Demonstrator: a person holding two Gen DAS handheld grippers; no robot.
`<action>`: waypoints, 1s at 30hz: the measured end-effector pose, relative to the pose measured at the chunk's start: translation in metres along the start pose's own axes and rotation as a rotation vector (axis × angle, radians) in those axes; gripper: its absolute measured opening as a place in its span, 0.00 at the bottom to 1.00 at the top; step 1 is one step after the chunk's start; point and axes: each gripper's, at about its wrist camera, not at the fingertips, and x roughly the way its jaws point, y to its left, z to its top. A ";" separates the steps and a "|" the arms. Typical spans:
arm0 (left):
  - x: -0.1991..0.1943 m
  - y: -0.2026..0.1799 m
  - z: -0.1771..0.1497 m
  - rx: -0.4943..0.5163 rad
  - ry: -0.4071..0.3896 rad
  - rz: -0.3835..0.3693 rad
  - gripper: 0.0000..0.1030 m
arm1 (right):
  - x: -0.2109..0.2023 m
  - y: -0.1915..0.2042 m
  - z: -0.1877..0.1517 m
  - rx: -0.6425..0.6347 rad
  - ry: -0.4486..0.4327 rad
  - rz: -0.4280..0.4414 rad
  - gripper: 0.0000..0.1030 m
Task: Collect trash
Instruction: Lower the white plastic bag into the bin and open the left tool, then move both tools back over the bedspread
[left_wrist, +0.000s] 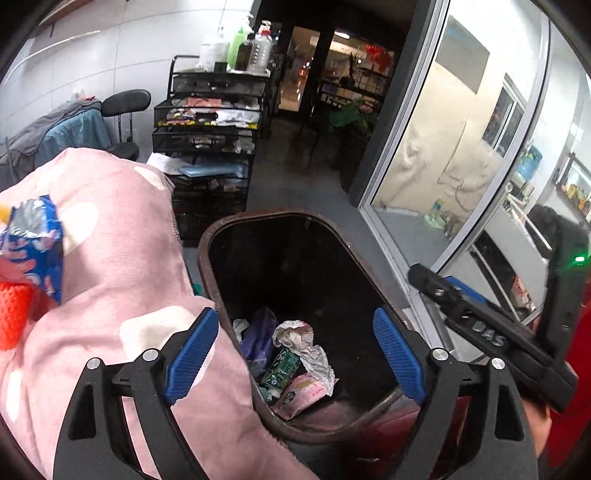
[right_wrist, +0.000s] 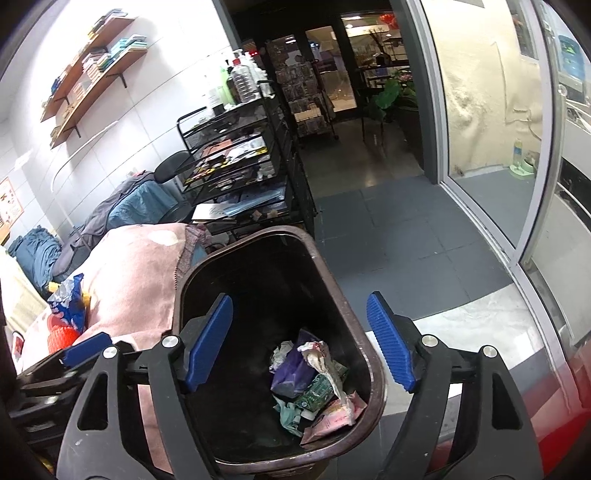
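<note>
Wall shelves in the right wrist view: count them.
2. The upper shelf and the lower shelf hang one above the other on the white wall, upper left. More may lie outside the frame.

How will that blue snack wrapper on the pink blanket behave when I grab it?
The blue snack wrapper looks like thin crinkled foil, so probably very light and floppy, crushing between the jaws. Its glossy film may be slippery. The pink blanket under it is soft, so pressing down may sink it.

Pink blanket (left_wrist: 122, 258) hides the bin's (left_wrist: 221, 236) left side

Grey tiled floor (right_wrist: 399, 236) carries brown bin (right_wrist: 354, 325), black trolley (right_wrist: 295, 184).
</note>
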 end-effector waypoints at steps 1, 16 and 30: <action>-0.006 0.002 -0.001 -0.004 -0.011 0.000 0.84 | 0.000 0.001 0.000 -0.003 0.001 0.005 0.74; -0.080 0.068 -0.024 -0.087 -0.165 0.178 0.88 | 0.007 0.034 -0.013 -0.069 0.027 0.107 0.76; -0.107 0.167 -0.034 -0.305 -0.144 0.271 0.88 | 0.014 0.118 -0.032 -0.220 0.099 0.307 0.76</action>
